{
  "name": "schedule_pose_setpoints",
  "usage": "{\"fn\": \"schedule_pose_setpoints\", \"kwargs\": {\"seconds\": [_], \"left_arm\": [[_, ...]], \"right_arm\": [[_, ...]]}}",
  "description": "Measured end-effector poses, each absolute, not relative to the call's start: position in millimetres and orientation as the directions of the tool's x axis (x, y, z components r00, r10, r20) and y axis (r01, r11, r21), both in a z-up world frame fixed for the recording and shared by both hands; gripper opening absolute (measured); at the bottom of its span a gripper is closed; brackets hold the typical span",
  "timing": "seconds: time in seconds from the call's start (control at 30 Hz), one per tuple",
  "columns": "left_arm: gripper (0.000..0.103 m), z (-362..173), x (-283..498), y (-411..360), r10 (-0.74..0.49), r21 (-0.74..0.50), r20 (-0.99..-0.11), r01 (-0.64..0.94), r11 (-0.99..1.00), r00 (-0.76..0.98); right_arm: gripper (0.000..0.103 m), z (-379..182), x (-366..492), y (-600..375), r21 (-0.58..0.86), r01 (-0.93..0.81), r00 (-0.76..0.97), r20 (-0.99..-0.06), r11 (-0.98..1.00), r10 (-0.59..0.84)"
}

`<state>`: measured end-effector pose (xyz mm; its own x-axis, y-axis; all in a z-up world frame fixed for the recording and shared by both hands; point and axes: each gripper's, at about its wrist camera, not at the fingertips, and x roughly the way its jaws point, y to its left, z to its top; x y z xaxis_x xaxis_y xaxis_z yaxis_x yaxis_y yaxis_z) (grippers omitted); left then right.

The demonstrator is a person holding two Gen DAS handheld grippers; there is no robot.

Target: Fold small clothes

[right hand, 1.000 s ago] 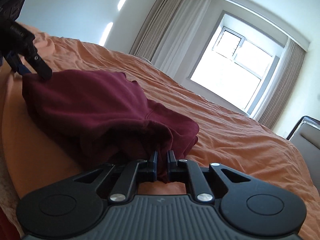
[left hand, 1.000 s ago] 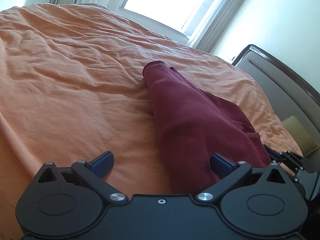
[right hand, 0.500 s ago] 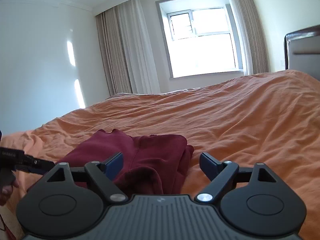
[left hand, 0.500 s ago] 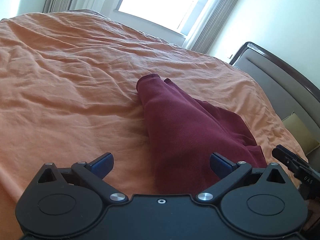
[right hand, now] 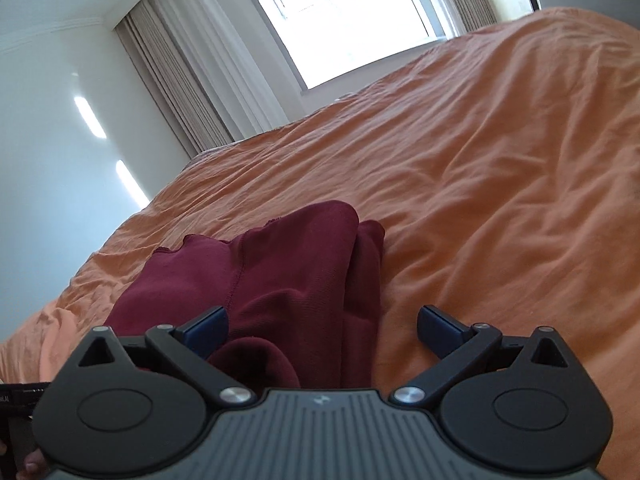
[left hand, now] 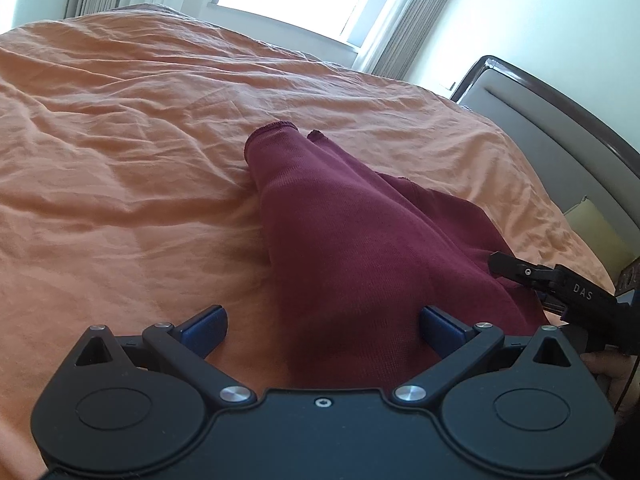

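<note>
A: How do the left tongs [left hand: 322,330] stand?

B: Spread wide, holding nothing. The blue fingertips [left hand: 204,326] sit on either side of the near end of the dark red garment [left hand: 352,248], which passes between them; I cannot tell whether either tip touches the cloth.

A: And the right tongs [right hand: 322,330]?

B: Also spread wide and empty. The near part of the garment [right hand: 288,280] lies between them, closer to the left tip, with a rolled hem bunched just in front of the body of the tongs.

A: What does the garment look like?

B: A knitted dark red piece, folded lengthways into a long band with layers stacked on each other, lying on the orange bedspread [left hand: 120,168]. Its far end shows an open cuff and a frayed edge.

A: Anything else around the garment?

B: In the left view, the right tongs [left hand: 560,288] reach in at the garment's right edge. Beyond the garment are a padded headboard [left hand: 560,120], a bright window [right hand: 352,12] and pale curtains [right hand: 192,80]. The bedspread is wrinkled all round the garment.
</note>
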<state>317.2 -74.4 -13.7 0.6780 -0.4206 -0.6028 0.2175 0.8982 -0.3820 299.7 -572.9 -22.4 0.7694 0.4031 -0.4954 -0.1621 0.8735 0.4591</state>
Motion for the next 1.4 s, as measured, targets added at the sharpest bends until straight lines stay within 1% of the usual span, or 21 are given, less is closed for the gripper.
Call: {"fn": "schedule_pose_setpoints", "kwargs": {"seconds": [0.03,0.1,0.13,0.17,0.23,0.27,0.3,0.37,0.47,0.5,0.57,0.63,0.67,0.77,0.9,1.13,1.27,1.4], "left_arm": [[0.102,-14,319,-75,-0.425,-0.382,-0.605,0.223,0.897,0.674],[0.102,-16,322,-76,-0.436,-0.387,-0.607,0.232,0.893,0.665],[0.102,-16,324,-76,-0.443,-0.393,-0.606,0.236,0.889,0.661],[0.102,-16,325,-75,-0.450,-0.400,-0.605,0.238,0.885,0.656],[0.102,-16,327,-73,-0.466,-0.420,-0.601,0.239,0.875,0.650],[0.097,-16,328,-72,-0.480,-0.437,-0.595,0.242,0.866,0.644],[0.094,-16,329,-71,-0.499,-0.457,-0.591,0.246,0.855,0.634],[0.081,-16,331,-68,-0.536,-0.502,-0.577,0.250,0.828,0.617],[0.071,-13,330,-68,-0.550,-0.518,-0.569,0.253,0.817,0.612],[0.068,-12,329,-69,-0.546,-0.509,-0.570,0.257,0.821,0.614],[0.050,-8,327,-71,-0.532,-0.486,-0.572,0.265,0.833,0.624],[0.040,-1,324,-72,-0.526,-0.468,-0.563,0.279,0.839,0.637],[0.037,2,323,-72,-0.521,-0.462,-0.558,0.281,0.841,0.646],[0.035,12,320,-66,-0.522,-0.460,-0.536,0.289,0.839,0.664],[0.034,29,313,-49,-0.499,-0.443,-0.505,0.285,0.850,0.705],[0.034,54,301,2,-0.387,-0.371,-0.473,0.220,0.902,0.791],[0.034,60,299,33,-0.319,-0.338,-0.478,0.164,0.927,0.818],[0.034,53,300,56,-0.277,-0.333,-0.495,0.115,0.936,0.823]], "right_arm": [[0.103,-24,300,-574,0.472,-0.157,0.768,-0.493,0.868,0.407],[0.099,-25,300,-576,0.483,-0.156,0.768,-0.489,0.861,0.413],[0.091,-26,301,-576,0.489,-0.158,0.765,-0.489,0.858,0.419],[0.080,-26,301,-576,0.497,-0.160,0.759,-0.491,0.853,0.428],[0.067,-26,301,-574,0.513,-0.159,0.749,-0.494,0.843,0.442],[0.058,-25,300,-572,0.511,-0.160,0.749,-0.495,0.845,0.441],[0.052,-24,299,-570,0.506,-0.168,0.748,-0.494,0.846,0.444],[0.038,-18,296,-564,0.485,-0.176,0.756,-0.490,0.857,0.433],[0.028,-8,292,-556,0.435,-0.188,0.778,-0.481,0.881,0.404],[0.027,-4,289,-552,0.412,-0.195,0.788,-0.475,0.890,0.392],[0.025,6,283,-543,0.375,-0.214,0.806,-0.454,0.902,0.380],[0.025,18,277,-530,0.329,-0.238,0.824,-0.430,0.914,0.369],[0.024,24,274,-524,0.306,-0.252,0.833,-0.415,0.918,0.366],[0.024,43,268,-504,0.261,-0.296,0.851,-0.366,0.919,0.378],[0.024,58,273,-476,0.245,-0.352,0.848,-0.325,0.903,0.419],[0.024,58,292,-416,0.297,-0.432,0.817,-0.271,0.852,0.509],[0.024,49,306,-383,0.317,-0.453,0.798,-0.273,0.833,0.538],[0.024,34,317,-364,0.318,-0.445,0.786,-0.310,0.837,0.535]]}}
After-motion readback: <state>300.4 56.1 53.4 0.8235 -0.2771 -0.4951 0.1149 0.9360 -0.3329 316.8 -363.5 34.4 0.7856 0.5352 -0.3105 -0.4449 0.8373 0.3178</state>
